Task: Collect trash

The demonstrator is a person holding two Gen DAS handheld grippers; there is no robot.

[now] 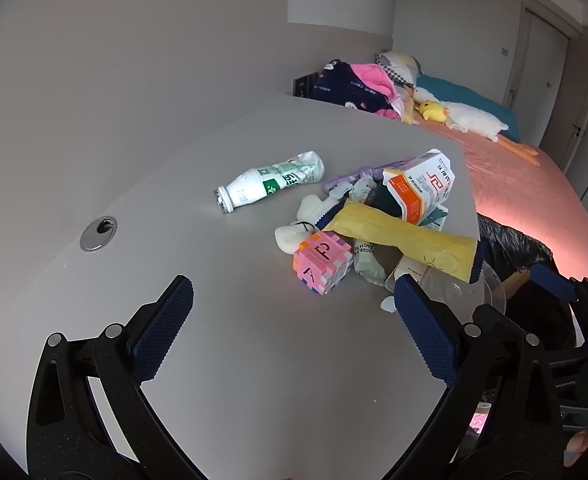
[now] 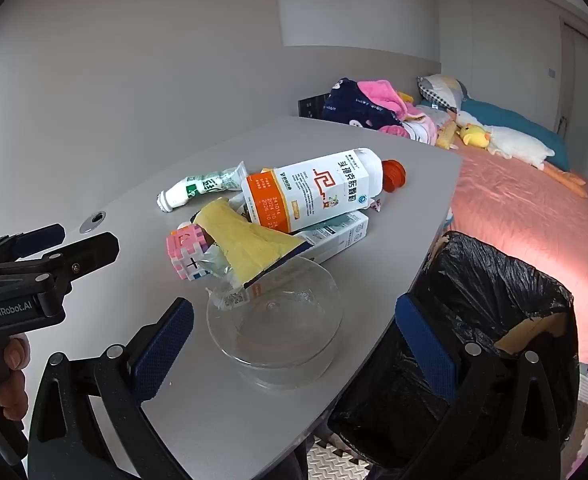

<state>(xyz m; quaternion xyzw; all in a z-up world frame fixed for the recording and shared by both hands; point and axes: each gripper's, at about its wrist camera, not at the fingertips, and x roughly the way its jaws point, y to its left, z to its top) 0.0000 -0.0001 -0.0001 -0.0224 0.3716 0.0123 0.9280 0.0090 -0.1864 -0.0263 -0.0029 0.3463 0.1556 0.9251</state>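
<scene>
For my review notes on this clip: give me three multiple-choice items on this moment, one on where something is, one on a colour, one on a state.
1. Where is the bin lined with a black bag?
A. On the table
B. Beside the table's edge, by the bed
C. On the bed

2. What colour is the cap of the large white bottle?
A. Orange
B. Green
C. Blue

3. How is the right gripper?
A. Shut on the bowl
B. Shut on nothing
C. Open, holding nothing

Key: 1 B, it stands below the tabletop edge; 2 A, the cap is orange; 3 C, its fingers stand wide above the clear bowl.
</scene>
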